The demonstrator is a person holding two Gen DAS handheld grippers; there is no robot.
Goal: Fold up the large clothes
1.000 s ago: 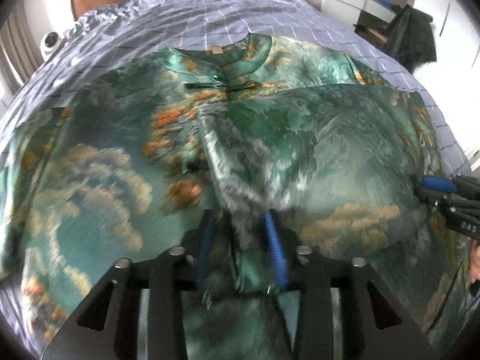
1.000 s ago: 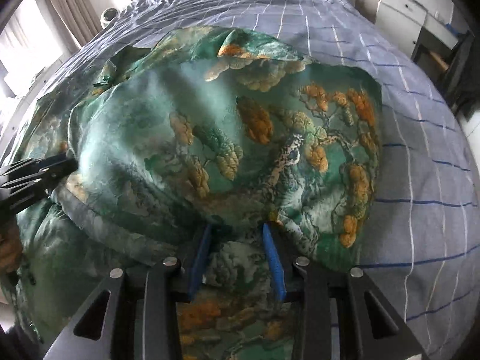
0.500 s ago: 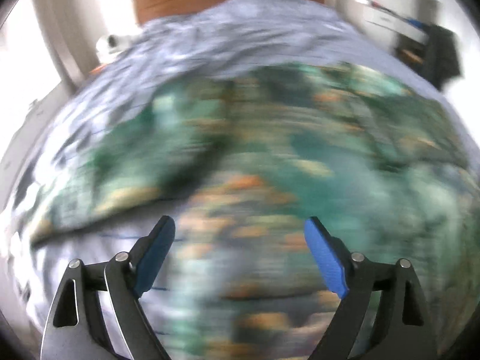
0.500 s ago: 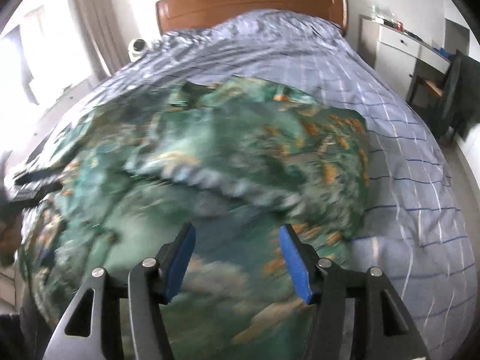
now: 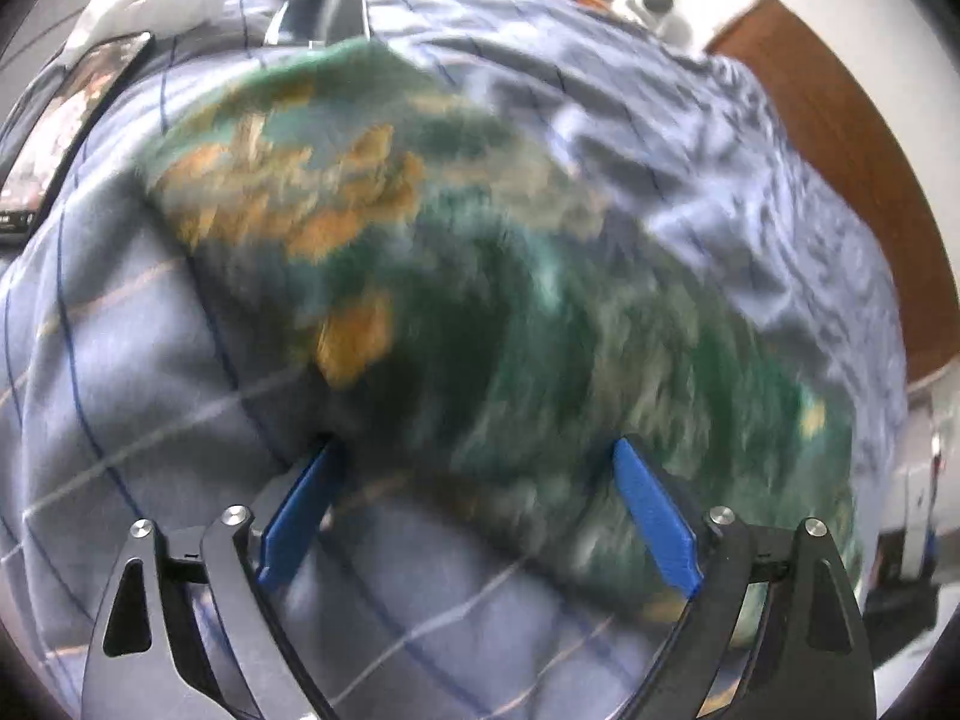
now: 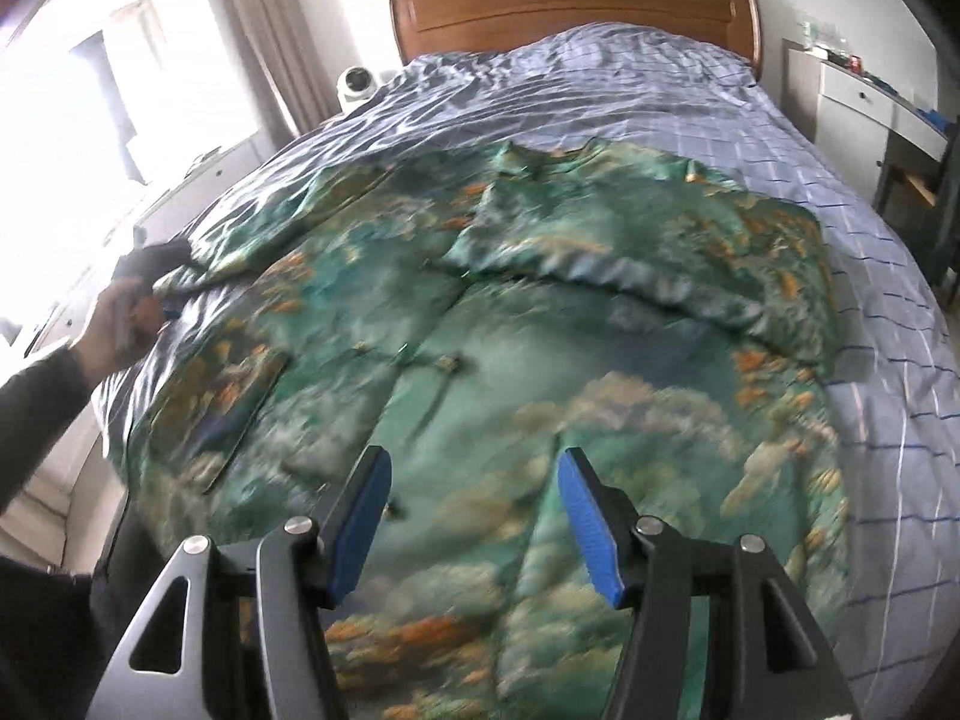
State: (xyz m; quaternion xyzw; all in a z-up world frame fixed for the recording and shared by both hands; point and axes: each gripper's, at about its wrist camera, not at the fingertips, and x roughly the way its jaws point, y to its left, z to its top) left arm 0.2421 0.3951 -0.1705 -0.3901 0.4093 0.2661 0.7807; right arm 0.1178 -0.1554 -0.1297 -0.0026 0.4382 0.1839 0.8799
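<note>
A large green garment (image 6: pixel 540 312) with orange and cloud print lies spread on the bed; its right side is folded over toward the middle (image 6: pixel 648 252). My right gripper (image 6: pixel 474 510) is open and empty, held above the garment's lower part. My left gripper (image 5: pixel 474 498) is open at the edge of the garment's left sleeve (image 5: pixel 372 228), with the sleeve cloth lying between its spread blue pads (image 5: pixel 654 516). The left gripper also shows in the right wrist view (image 6: pixel 162 282), at the sleeve end, held by a hand. The left wrist view is blurred.
The bed has a blue checked sheet (image 6: pixel 888 312) and a wooden headboard (image 6: pixel 570 6). A white camera (image 6: pixel 357 84) stands at the far left of the bed. A white dresser (image 6: pixel 864 96) stands at the right. Dark flat items (image 5: pixel 66 120) lie past the bed's left edge.
Both grippers let go of the garment and opened. The right one pulled back and up. The left one swung out to the left sleeve end.
</note>
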